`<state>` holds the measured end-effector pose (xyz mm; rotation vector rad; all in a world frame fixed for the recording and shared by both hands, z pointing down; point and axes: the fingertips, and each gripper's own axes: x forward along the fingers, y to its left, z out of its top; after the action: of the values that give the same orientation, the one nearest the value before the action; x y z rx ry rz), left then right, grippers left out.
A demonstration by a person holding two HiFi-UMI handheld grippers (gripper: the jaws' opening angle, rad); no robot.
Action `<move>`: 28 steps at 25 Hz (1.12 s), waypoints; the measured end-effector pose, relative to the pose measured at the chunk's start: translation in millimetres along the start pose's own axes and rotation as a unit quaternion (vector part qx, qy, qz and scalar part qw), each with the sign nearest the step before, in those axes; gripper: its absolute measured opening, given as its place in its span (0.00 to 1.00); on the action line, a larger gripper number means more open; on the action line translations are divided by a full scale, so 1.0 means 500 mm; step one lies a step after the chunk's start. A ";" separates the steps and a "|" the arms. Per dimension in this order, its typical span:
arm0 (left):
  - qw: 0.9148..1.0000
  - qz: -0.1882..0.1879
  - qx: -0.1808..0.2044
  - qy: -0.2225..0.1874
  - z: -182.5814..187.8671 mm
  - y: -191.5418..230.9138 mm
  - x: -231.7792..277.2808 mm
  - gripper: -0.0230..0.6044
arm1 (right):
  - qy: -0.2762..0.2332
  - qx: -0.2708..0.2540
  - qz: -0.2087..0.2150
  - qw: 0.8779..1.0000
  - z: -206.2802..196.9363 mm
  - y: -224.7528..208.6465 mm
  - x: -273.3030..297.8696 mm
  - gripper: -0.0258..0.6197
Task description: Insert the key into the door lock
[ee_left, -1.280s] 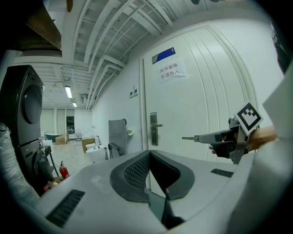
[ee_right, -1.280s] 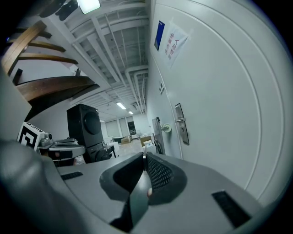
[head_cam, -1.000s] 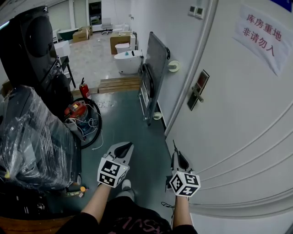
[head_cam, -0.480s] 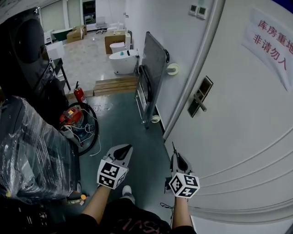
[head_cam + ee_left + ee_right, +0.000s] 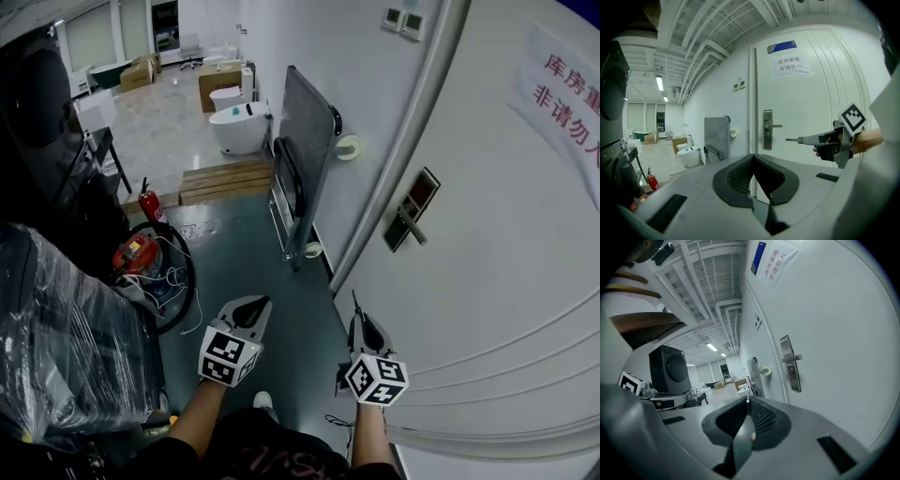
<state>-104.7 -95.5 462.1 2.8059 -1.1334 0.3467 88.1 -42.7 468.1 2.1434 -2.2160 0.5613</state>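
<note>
Black-padded left claw (image 5: 257, 304), at 7 o'clock in the head view, is clenched on nothing, apparently spare. Right claw (image 5: 360, 321), at 5 o'clock, pinches the key (image 5: 791, 139) blade-forward, ready for insertion. Door lock (image 5: 411, 210) lies at its 1 o'clock, well apart, on the white door (image 5: 506, 300).

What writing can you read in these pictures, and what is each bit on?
"库房重地 / 非请勿入": white paper sign stuck on the door.
Blue plate above that sign: print too small to read.
Two wall panels beside the door frame: nothing legible.
</note>
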 end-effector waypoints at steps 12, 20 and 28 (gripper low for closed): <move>1.000 -0.027 -0.003 -0.004 0.005 0.081 0.055 0.06 | -0.008 -0.003 -0.025 1.000 0.016 0.022 0.072 0.16; 0.999 -0.039 -0.014 -0.009 -0.007 0.093 0.068 0.06 | -0.004 -0.012 -0.041 0.999 0.018 0.021 0.077 0.16; 0.999 -0.051 -0.006 -0.014 0.010 0.096 0.086 0.06 | -0.015 -0.007 -0.048 0.999 0.033 0.011 0.079 0.16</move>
<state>-106.9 -159.8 468.2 2.8525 -0.9902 0.2911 84.3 -85.2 461.5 2.2519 -2.1104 0.5097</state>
